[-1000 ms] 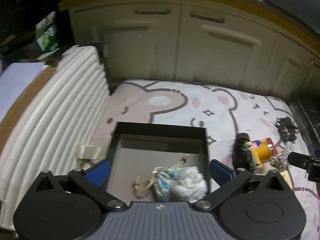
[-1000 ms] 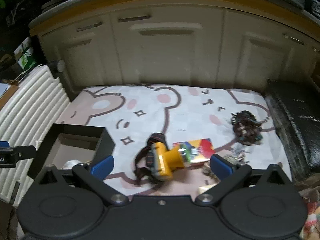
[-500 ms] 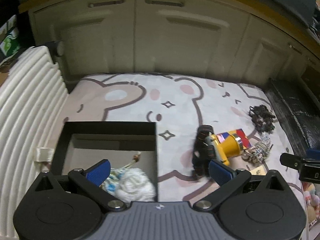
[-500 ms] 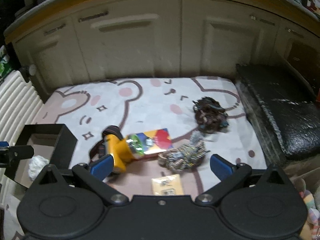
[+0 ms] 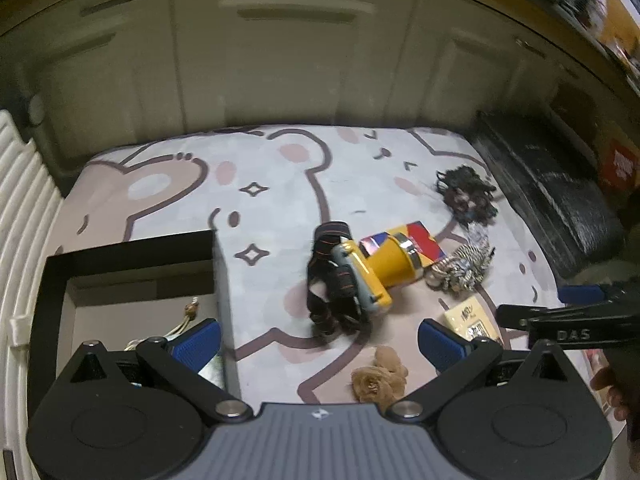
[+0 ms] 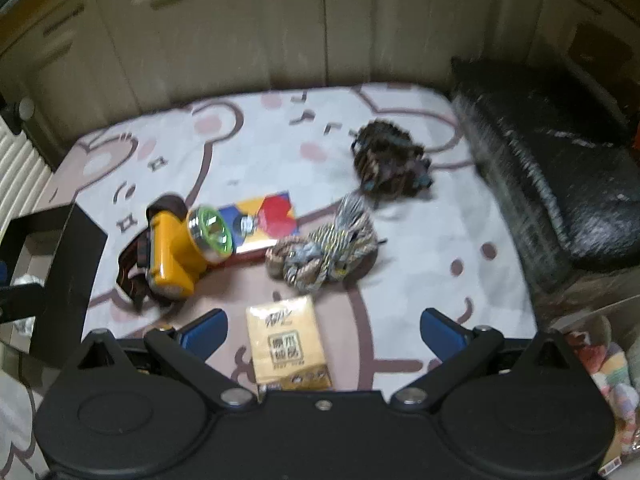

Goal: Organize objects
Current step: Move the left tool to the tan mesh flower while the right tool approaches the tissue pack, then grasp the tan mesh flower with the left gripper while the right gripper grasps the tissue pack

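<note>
A yellow headlamp [image 5: 372,272] [image 6: 180,244] with a dark strap lies on the bear-print mat [image 5: 280,184], resting against a colourful flat box [image 5: 420,240] [image 6: 264,220]. Beside it lie a braided cord bundle [image 6: 328,248] [image 5: 464,264], a dark tangled bundle [image 6: 388,160] [image 5: 468,192], a yellow packet [image 6: 288,348] [image 5: 472,316] and a tan fabric flower [image 5: 378,378]. A black open box [image 5: 120,252] [image 6: 68,256] at the left holds small items. My left gripper [image 5: 318,340] is open above the mat before the headlamp. My right gripper [image 6: 322,332] is open over the yellow packet.
Cream cabinet doors [image 5: 280,60] run along the back. A white ribbed panel [image 5: 20,208] borders the left side and a black cushion [image 6: 560,168] lies along the right. The right gripper's arm [image 5: 576,320] and a person's hand [image 5: 616,392] show in the left wrist view.
Both grippers have swung to the right. The black box slid to the left edge of both views, and the packet and flower have come into sight.
</note>
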